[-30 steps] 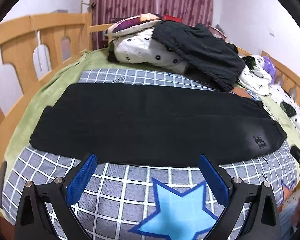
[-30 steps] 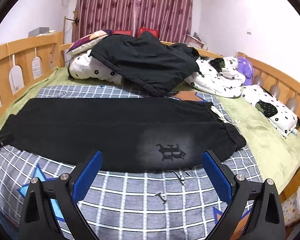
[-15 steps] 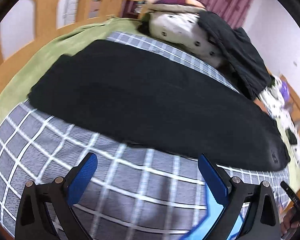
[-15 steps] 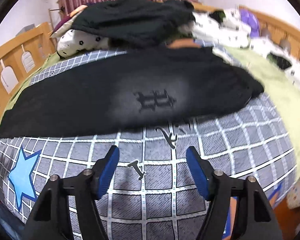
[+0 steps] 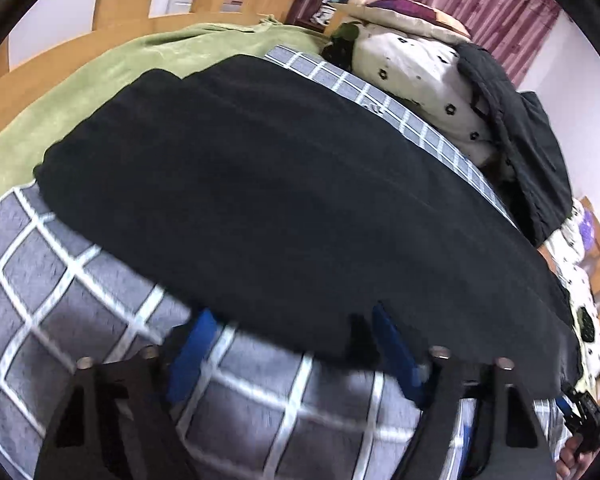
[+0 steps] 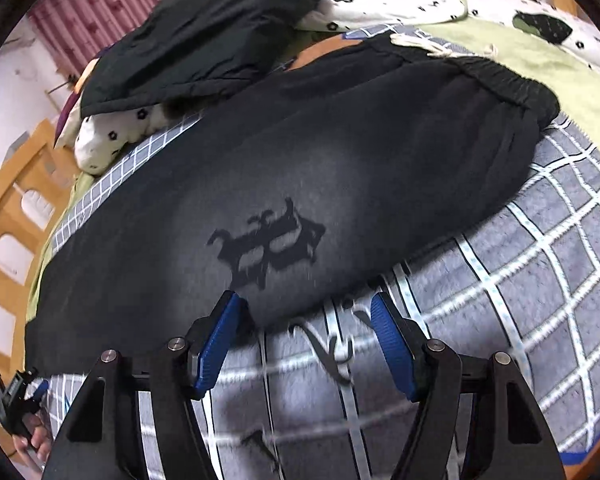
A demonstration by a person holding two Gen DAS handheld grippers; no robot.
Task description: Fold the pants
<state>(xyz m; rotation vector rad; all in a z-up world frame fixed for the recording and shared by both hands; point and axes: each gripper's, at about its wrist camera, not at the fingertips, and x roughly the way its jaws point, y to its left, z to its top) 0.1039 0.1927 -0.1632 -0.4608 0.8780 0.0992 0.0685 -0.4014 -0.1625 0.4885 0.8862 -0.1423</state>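
black pants [image 5: 300, 200], left gripper [image 5: 292, 344] jaws closing astride hem

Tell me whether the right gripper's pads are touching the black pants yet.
Cannot tell. In the right wrist view the right gripper straddles the near hem of the black pants, jaws just closing; one pad overlaps the cloth edge, but motion blur hides any contact.

Pants [image 6: 300, 152] lie flat across the blanket [image 6: 520, 280], bedding pile [image 6: 204, 40] behind.

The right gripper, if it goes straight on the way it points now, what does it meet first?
Most likely the near edge of the black pants, just below the printed emblem. The right gripper has just been closing, with only that hem and the checked blanket ahead; depth is uncertain.
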